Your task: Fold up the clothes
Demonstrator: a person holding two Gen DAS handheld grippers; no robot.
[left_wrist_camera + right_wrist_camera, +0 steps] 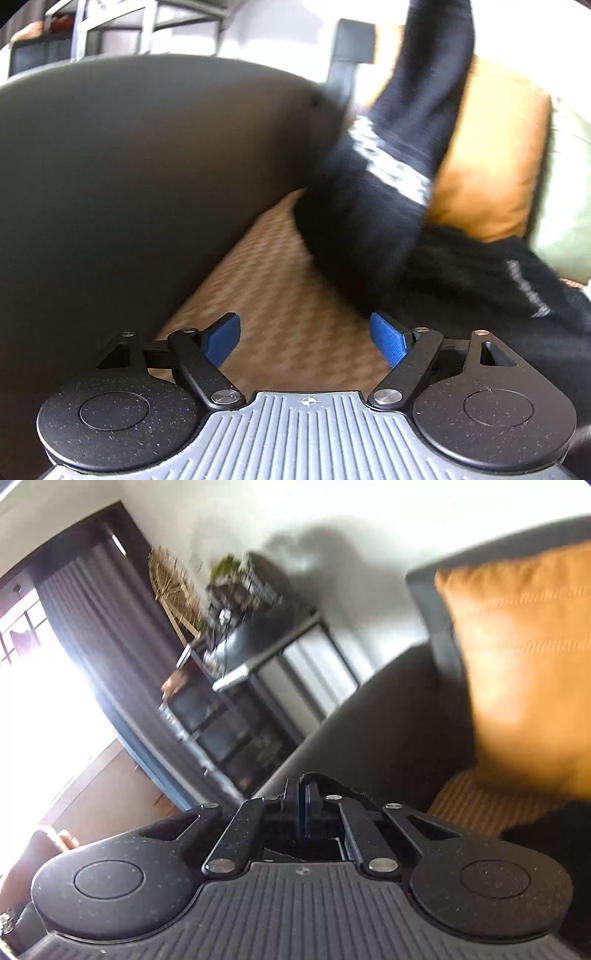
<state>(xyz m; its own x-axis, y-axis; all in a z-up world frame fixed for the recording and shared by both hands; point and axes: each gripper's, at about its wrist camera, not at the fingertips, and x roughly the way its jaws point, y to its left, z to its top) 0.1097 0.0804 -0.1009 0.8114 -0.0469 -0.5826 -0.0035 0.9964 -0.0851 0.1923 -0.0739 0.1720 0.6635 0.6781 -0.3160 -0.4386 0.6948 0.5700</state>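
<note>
Right gripper [306, 812] is clenched on black garment [388, 177]; left gripper [304, 339], spread with nothing between, should catch the hanging cloth just ahead-right.

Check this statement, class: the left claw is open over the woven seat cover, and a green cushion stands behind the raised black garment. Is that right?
One detail is wrong. The cushion behind the raised black garment is orange, as the left wrist view shows. The left claw is indeed open over the woven seat cover.
</note>
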